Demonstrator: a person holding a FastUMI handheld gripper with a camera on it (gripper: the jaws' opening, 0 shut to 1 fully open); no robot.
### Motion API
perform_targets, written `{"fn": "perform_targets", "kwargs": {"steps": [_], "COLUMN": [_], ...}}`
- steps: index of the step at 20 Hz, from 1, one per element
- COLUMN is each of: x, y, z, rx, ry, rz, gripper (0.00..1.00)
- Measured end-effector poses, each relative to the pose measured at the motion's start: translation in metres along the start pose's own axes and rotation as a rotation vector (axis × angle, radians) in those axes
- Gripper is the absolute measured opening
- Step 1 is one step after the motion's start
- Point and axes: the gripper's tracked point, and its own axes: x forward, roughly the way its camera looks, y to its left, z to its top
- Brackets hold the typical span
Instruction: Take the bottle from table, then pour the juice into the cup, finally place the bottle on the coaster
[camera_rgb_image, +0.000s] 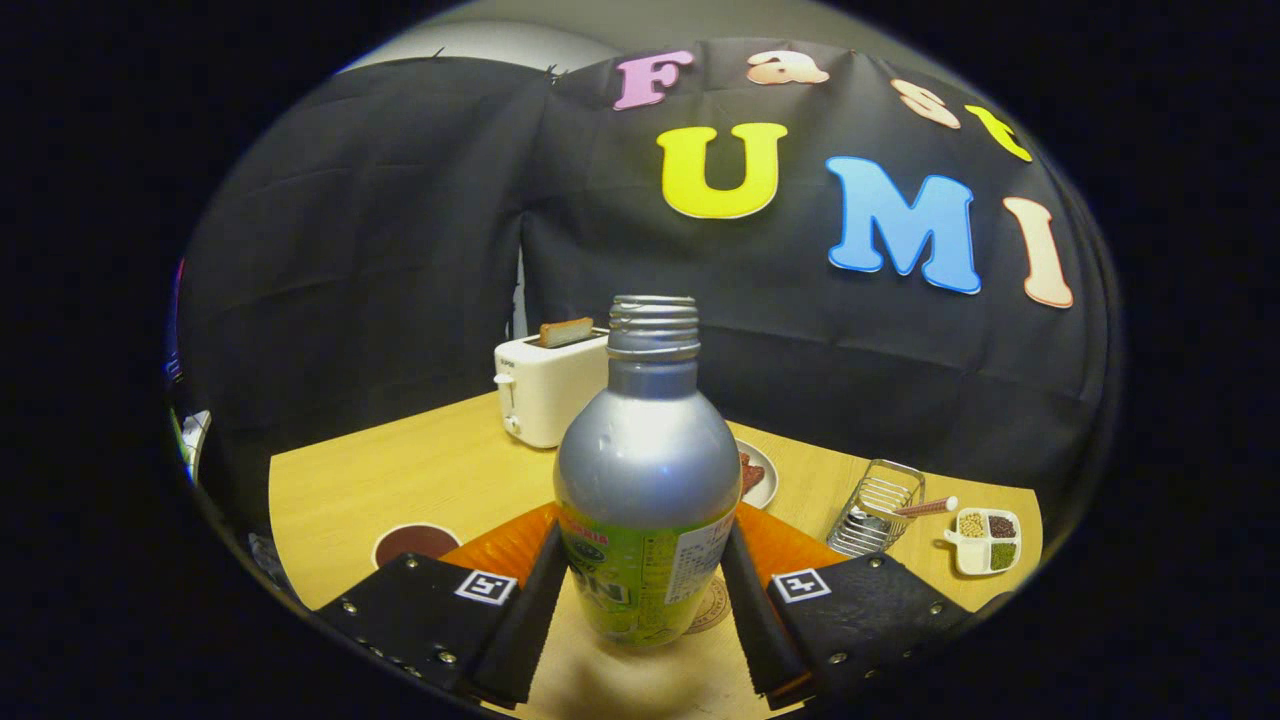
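The hand-held gripper (645, 600) is seen closed on the bottle (647, 480), with one finger pressed against each side of the bottle's labelled lower body. The bottle is held upright between the fingers; it is a silver metal bottle with a green label, and its threaded neck is uncapped. Whether its base is touching the tabletop (400, 470) cannot be told. A soft shadow is cast on the wood just under it.

Just behind the bottle's base, a round coaster (712, 606) with a printed pattern is seen lying flat on the tabletop, partly hidden by the bottle. Beyond the left finger, a cup (415, 543) is stood on the surface, and a dark liquid is seen inside it.

The tabletop is of light yellowish wood. Further back, left of the bottle's neck, a white toaster (545, 388) is placed, with a slice of toast (566, 331) raised from its slot. To the right of the bottle, a small plate (762, 475) carrying some reddish-brown food is partly hidden. Further right, a wire rack (878, 507) is set, with a stick-like utensil (925, 507) laid across it. Beside that, a white divided dish (985, 542) is seen, its compartments filled with beige, dark red and green grains.

The space behind the tabletop is closed off by creased black cloth (400, 260).
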Motion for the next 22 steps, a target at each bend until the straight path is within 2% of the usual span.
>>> {"fn": "perform_targets", "kwargs": {"steps": [8,15,22], "x": [0.028,0.057,0.062], "y": [-0.022,-0.038,-0.037], "z": [-0.021,-0.036,-0.055], "rx": [0.159,0.158,0.146], "ry": [-0.011,-0.011,0.027], "rz": [-0.029,-0.065,-0.078], "gripper": [0.78,0.78,0.78]}}
